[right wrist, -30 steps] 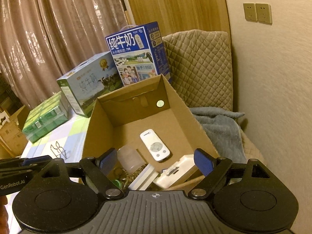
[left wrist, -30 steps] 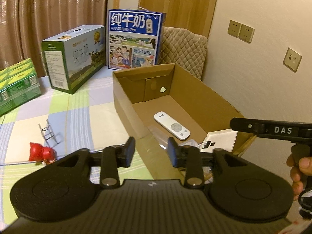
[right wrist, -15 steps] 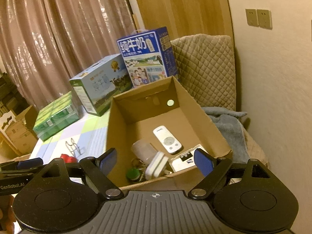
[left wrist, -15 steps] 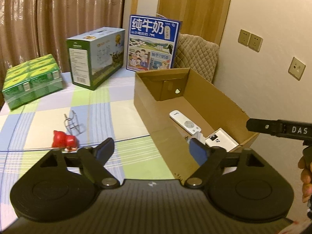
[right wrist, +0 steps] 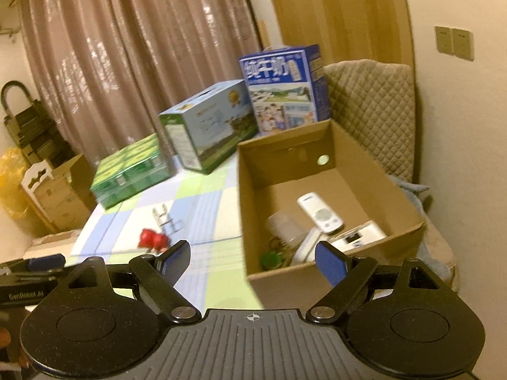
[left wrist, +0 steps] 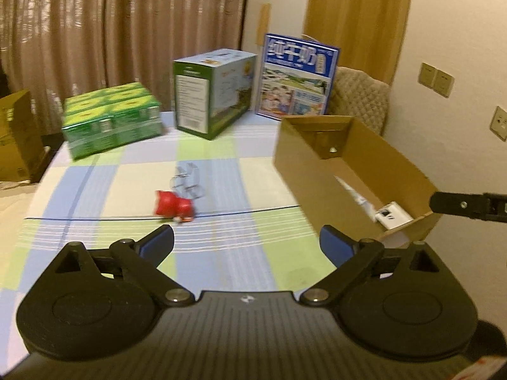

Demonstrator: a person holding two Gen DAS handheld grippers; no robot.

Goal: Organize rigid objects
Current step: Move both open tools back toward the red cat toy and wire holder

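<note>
A small red toy lies on the checked tablecloth, with a clear wire-like holder just behind it; both also show in the right wrist view, the toy and the holder. The open cardboard box stands to the right and holds a white remote, a white device, a clear cup and a green item. My left gripper is open and empty, above the cloth in front of the toy. My right gripper is open and empty, near the box's front wall.
A green pack of cartons, a light blue-green carton and a blue milk carton stand along the back of the table. A quilted chair is behind the box. Brown boxes stand left of the table.
My left gripper has opened wide, pulled back and swung left from the box toward the red toy. My right gripper stayed open and drew back from over the box.
</note>
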